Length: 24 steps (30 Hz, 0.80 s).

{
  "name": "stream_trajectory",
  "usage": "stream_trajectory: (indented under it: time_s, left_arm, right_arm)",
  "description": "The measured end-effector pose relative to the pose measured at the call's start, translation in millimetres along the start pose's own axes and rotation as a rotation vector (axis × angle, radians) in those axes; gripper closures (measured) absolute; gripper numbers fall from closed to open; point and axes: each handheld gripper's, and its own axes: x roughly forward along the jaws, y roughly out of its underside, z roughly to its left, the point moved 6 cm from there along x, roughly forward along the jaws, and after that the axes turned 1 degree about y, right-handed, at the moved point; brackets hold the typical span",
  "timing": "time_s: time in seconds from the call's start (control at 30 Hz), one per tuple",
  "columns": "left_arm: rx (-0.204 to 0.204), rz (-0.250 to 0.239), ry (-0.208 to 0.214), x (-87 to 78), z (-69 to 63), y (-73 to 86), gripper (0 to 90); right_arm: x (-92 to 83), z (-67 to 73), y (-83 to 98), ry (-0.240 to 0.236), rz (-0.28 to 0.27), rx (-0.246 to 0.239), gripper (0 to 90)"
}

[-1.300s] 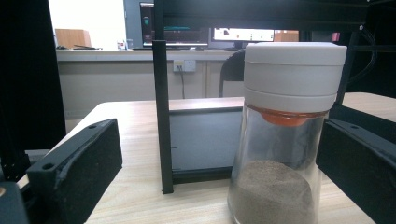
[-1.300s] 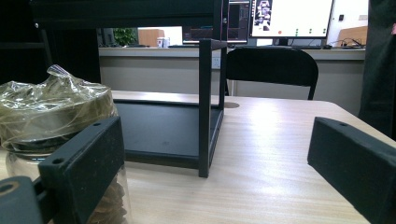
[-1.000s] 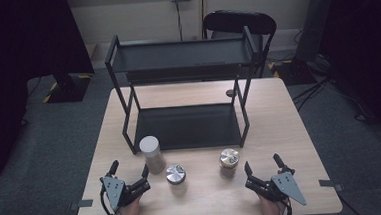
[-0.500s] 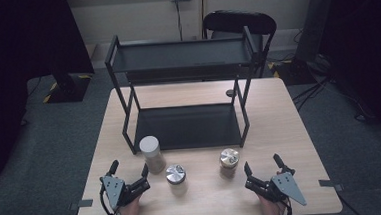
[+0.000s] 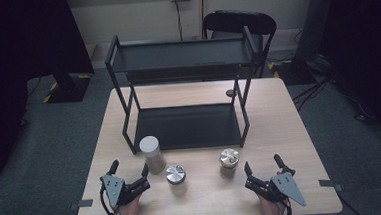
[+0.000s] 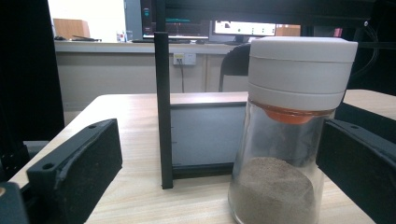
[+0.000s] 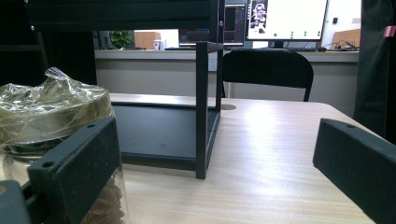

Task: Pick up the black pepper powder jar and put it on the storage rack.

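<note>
Three jars stand in a row near the table's front. A tall jar with a white lid [image 5: 151, 154] [image 6: 285, 135] holds brown powder. A short silver-lidded jar [image 5: 176, 177] is in the middle. A jar with a gold crinkled top [image 5: 229, 161] [image 7: 51, 140] stands on the right. Behind them stands a black two-tier shelf rack [image 5: 185, 98] [image 6: 163, 107] [image 7: 201, 107]. My left gripper [image 5: 129, 172] [image 6: 219, 177] rests open at the front left, just short of the white-lidded jar. At the front right lies my right gripper [image 5: 262, 167] [image 7: 215, 177], open, with the gold-topped jar just off its left jaw.
A black chair [image 5: 238, 27] stands behind the wooden table [image 5: 280, 132]. A small round hole [image 5: 230, 92] sits in the tabletop by the rack's right rear leg. Dark carpet surrounds the table, with cables on the right.
</note>
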Motion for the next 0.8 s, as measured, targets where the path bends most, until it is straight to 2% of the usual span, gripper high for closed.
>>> stream_trajectory:
  time_s: [0.8]
  left_arm:
    - [0.025, -0.016, 0.027, -1.6, -2.7, -11.3, 0.0]
  right_arm:
    - [-0.4, 0.4, 0.6, 0.003, -0.005, 0.000, 0.0]
